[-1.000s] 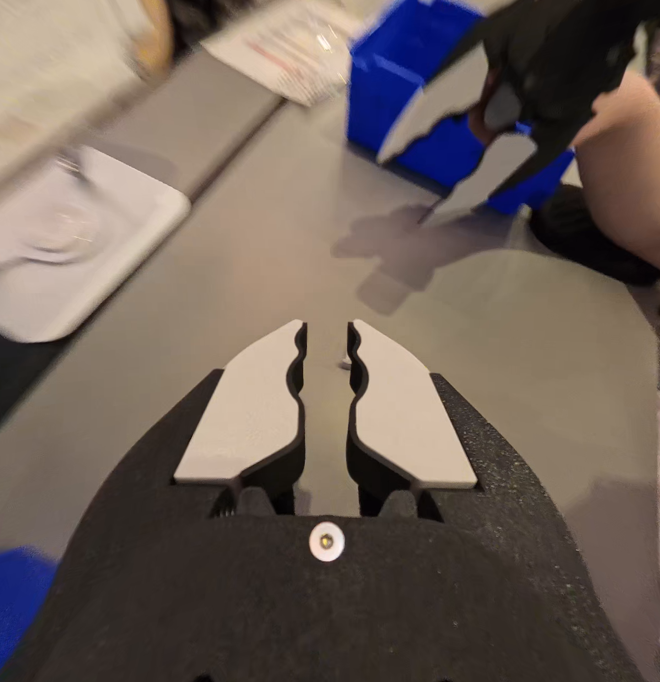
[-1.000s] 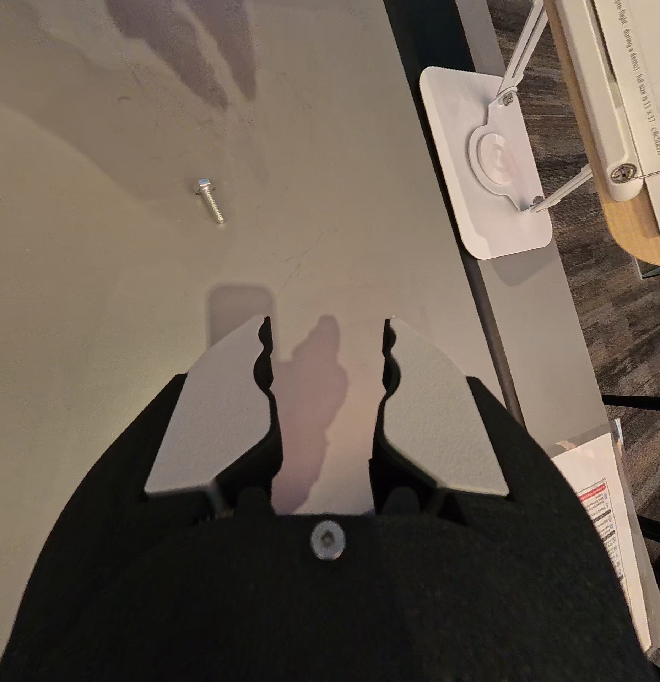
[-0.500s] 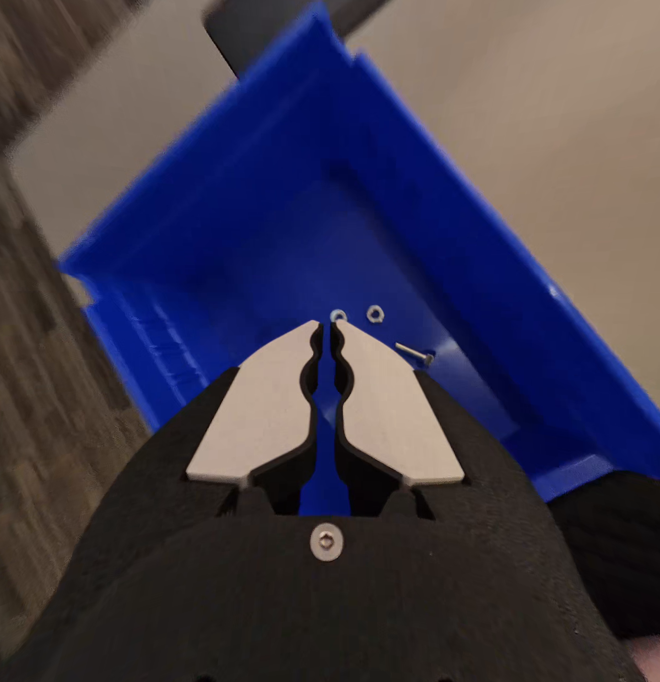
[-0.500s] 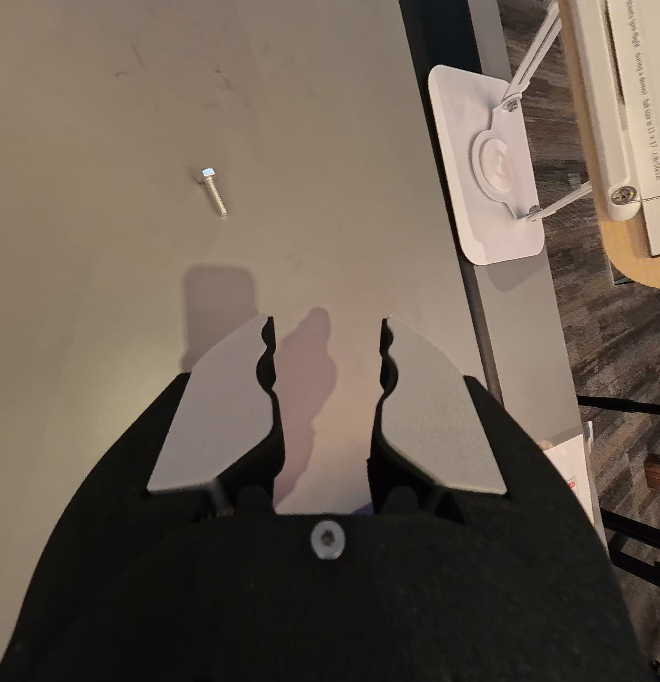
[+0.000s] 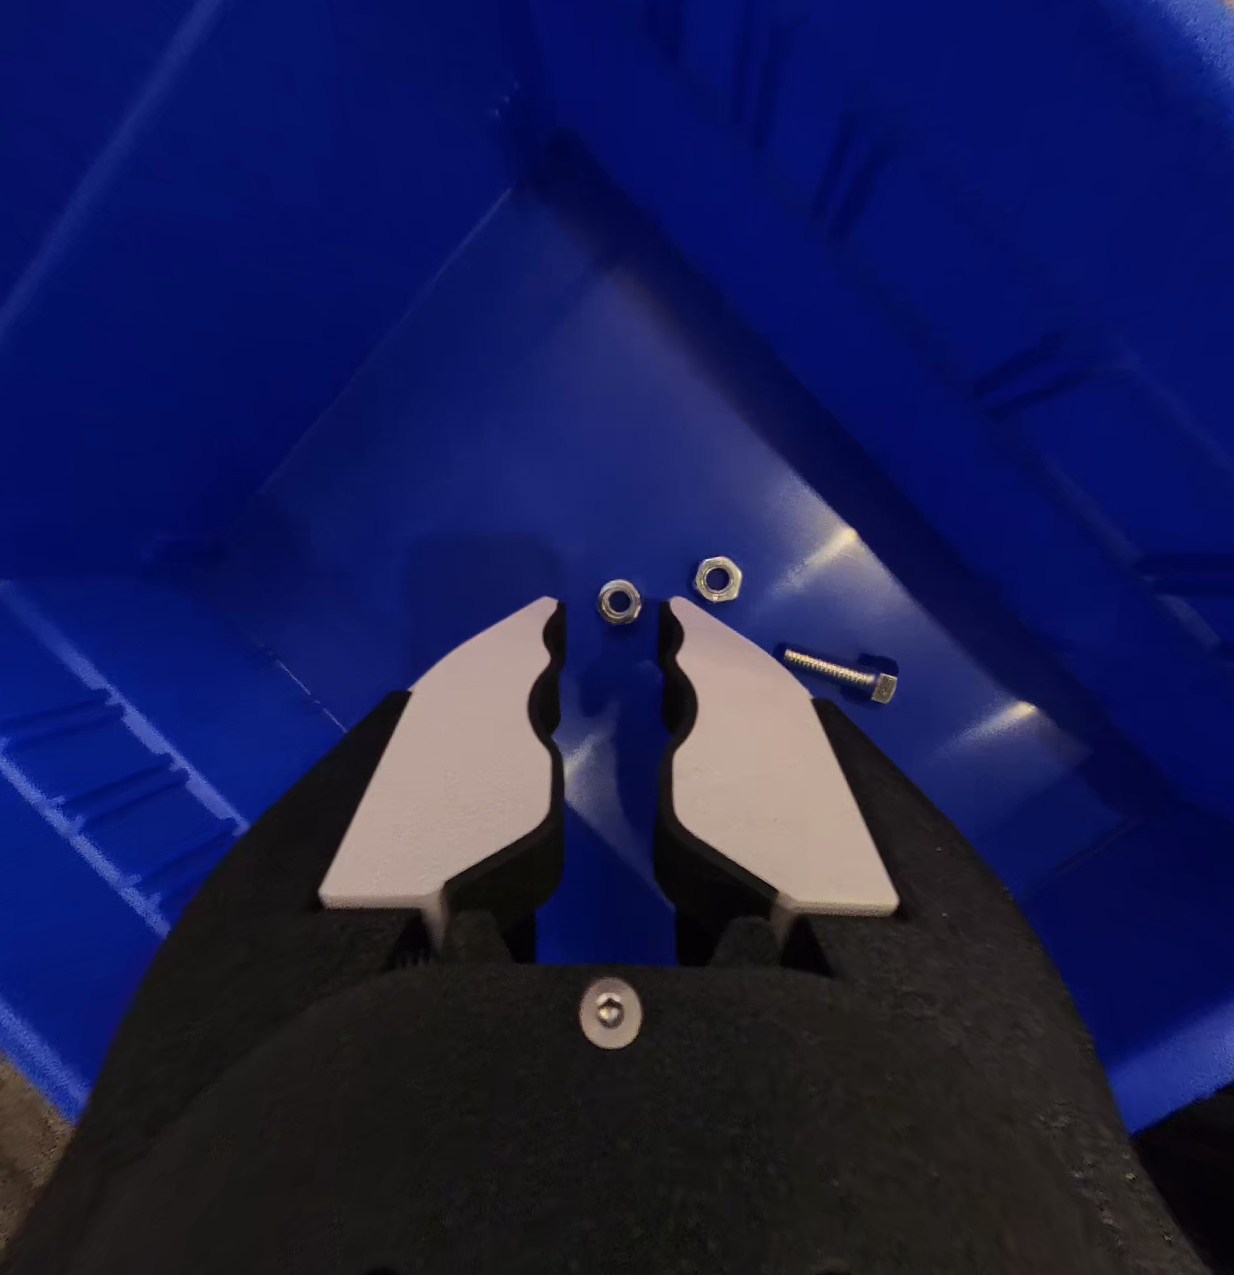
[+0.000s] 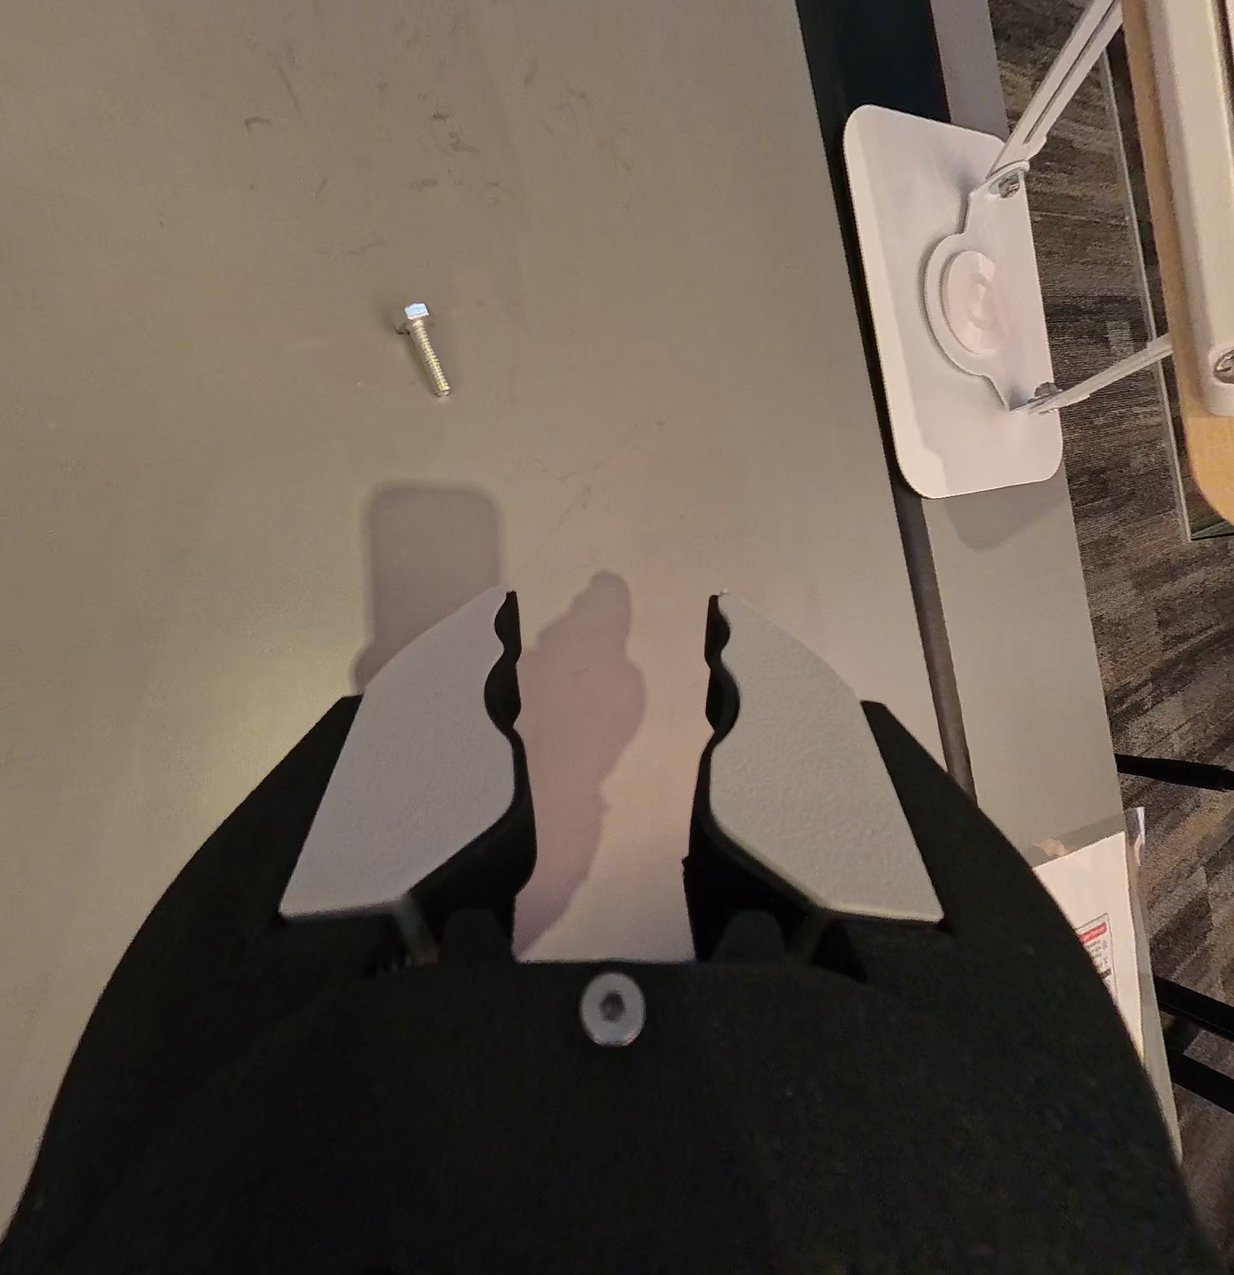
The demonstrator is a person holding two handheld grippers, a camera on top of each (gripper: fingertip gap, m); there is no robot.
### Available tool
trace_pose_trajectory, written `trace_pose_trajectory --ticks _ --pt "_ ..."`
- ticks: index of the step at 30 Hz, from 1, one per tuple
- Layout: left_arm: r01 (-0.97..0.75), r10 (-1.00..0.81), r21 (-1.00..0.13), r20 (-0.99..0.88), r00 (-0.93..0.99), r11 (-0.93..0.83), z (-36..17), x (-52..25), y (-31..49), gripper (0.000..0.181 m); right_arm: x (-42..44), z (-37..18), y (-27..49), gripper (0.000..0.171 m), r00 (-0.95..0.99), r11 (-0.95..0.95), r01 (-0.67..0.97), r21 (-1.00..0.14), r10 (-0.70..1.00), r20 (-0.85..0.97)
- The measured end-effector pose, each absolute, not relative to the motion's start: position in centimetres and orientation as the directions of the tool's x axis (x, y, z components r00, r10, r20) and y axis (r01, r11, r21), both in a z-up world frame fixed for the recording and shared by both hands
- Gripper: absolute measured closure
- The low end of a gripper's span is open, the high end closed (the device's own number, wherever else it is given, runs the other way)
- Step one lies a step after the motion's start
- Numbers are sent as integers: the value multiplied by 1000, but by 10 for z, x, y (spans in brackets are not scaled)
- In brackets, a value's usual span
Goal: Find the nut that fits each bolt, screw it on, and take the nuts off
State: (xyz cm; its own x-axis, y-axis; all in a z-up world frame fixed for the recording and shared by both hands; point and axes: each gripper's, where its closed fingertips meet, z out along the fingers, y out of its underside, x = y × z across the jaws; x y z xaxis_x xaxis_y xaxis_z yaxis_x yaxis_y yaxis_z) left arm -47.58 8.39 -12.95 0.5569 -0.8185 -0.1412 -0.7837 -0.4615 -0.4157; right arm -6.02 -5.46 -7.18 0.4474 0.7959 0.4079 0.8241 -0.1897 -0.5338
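Two small silver nuts are seen lying flat on the floor of a blue bin (image 5: 269, 290). The first nut (image 5: 620, 606) lies just past the tips of the left gripper (image 5: 612, 607), whose jaws are spread a little, with nothing held. The second nut (image 5: 718, 578) lies just beside it, and a short bolt (image 5: 838, 673) lies near. Another bolt (image 6: 424, 349) is seen on the grey table (image 6: 186, 207), ahead of the right gripper (image 6: 612, 599), which is spread wide and empty. A white stand base (image 6: 945, 310) is seen by the table edge.

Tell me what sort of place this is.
Likely an office or lab workbench, not a factory floor: a plain grey table with a white lamp base clamped at its edge, carpet-tiled floor beyond, and a blue parts bin holding loose nuts and a bolt.
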Motion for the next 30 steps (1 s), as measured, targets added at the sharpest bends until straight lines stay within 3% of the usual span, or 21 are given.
trace_pose_trajectory --ticks 17,24,26,30 --pt "-754 -833 -427 -4 554 -499 -149 -472 81 165 -62 -73 -59 122 417 -172 842 -512 808 415" --pt "-774 -806 -356 -88 586 -523 -146 -484 86 166 -64 -77 -60 123 396 -161 856 -491 815 423" --pt "-788 -797 -348 -157 583 -508 -131 -485 89 166 -64 -76 -60 123 397 -161 856 -492 813 425" --pt "-782 -774 -485 -287 565 -392 -64 -457 90 167 -61 -73 -59 124 405 -163 854 -494 805 433"
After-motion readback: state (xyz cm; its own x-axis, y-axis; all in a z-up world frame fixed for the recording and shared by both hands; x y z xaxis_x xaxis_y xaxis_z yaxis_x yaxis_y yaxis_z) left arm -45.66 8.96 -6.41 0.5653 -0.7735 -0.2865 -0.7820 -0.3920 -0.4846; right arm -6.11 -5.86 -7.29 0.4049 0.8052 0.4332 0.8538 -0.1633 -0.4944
